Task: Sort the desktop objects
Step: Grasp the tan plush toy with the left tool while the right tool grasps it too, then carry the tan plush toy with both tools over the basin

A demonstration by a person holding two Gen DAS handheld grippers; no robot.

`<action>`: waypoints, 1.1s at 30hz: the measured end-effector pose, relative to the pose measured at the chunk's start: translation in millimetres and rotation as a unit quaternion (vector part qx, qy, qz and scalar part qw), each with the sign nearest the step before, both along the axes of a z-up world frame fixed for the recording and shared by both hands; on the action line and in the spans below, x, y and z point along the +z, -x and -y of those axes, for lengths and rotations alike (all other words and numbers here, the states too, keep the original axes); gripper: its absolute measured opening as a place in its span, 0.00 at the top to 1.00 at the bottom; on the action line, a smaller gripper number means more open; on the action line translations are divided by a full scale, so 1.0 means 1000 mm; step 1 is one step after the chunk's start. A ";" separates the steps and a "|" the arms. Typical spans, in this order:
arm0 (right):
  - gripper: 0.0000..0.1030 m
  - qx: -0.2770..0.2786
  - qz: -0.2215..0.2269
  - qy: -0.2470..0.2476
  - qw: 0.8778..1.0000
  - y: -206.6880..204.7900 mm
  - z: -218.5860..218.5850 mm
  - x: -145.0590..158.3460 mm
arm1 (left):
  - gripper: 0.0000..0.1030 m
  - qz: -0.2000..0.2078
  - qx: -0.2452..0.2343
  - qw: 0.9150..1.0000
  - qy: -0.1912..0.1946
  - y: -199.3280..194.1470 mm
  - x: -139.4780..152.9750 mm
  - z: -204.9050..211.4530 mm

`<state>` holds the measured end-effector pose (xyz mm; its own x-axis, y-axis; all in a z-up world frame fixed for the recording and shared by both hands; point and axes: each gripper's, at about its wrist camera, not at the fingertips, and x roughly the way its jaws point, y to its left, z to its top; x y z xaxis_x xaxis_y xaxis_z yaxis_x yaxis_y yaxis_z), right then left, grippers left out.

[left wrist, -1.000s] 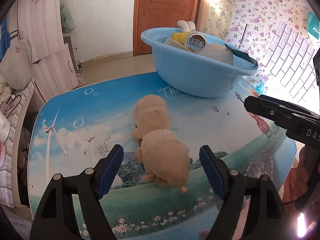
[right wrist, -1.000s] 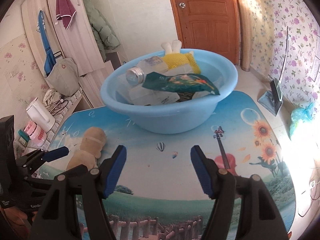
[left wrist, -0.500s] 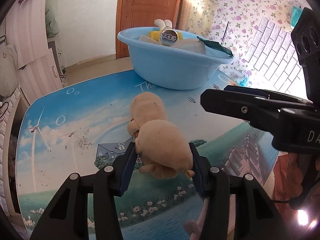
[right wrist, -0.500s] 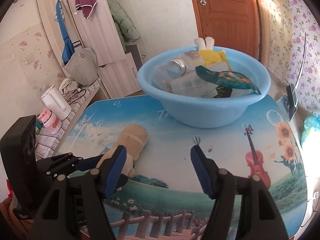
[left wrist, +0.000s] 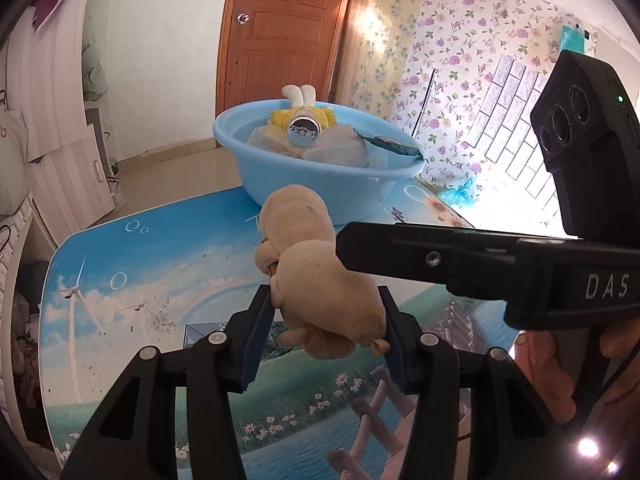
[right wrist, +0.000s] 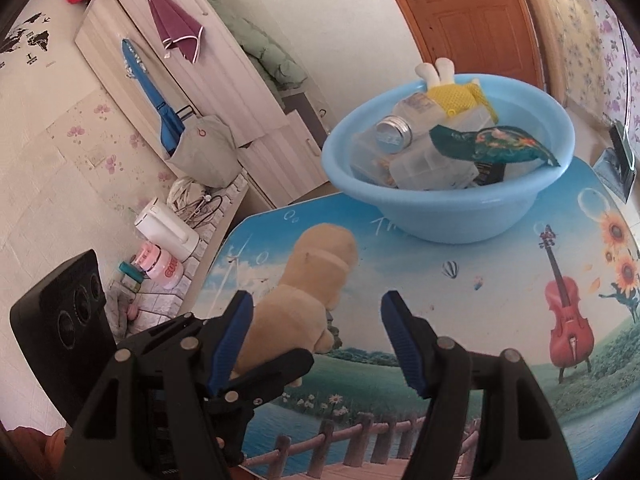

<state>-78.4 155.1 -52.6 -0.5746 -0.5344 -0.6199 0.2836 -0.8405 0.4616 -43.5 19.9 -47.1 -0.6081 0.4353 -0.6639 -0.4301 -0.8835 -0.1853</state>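
A tan plush toy (left wrist: pixel 320 288) hangs a little above the printed tabletop (left wrist: pixel 140 264), and my left gripper (left wrist: pixel 324 308) is shut on its lower body, blue pads pressing both sides. From the right wrist the same toy (right wrist: pixel 316 264) rises out of the left gripper (right wrist: pixel 256 340). My right gripper (right wrist: pixel 316 304) stands open just beside and behind the toy, nothing between its pads. At the far end of the table stands a light blue basin (left wrist: pixel 280 168) (right wrist: pixel 440 216) holding a metal-capped bottle, clear plastic boxes, a green snack bag and a yellow toy.
The right tool's black body (left wrist: pixel 480 264) crosses the left wrist view close to the toy, a hand (left wrist: pixel 552 372) gripping it. Left of the table a low ledge carries a white kettle (right wrist: pixel 166 228) and a pink jar (right wrist: pixel 160 268). Wardrobes and a wooden door stand behind.
The left jaws closed onto the plush toy and raised it off the table. The right gripper swung in toward the left one, its jaws unchanged.
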 end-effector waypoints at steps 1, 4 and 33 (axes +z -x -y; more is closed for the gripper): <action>0.36 0.002 0.000 0.002 1.000 0.000 0.000 0.001 | 0.52 -0.002 -0.001 1.000 -0.002 0.000 0.002 -0.001; 0.36 0.008 0.001 0.017 1.000 -0.001 -0.001 0.004 | 0.52 -0.010 -0.005 1.000 -0.006 0.003 0.010 -0.005; 0.46 -0.022 -0.034 0.102 0.994 0.040 -0.057 0.025 | 0.50 -0.085 -0.059 0.994 0.025 0.051 0.063 -0.076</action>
<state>-118.6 212.0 -27.5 -0.6369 -0.6182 -0.4607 0.2855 -0.7441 0.6039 -94.2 95.4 16.3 -0.6598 0.4800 -0.5782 -0.5529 -0.8311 -0.0590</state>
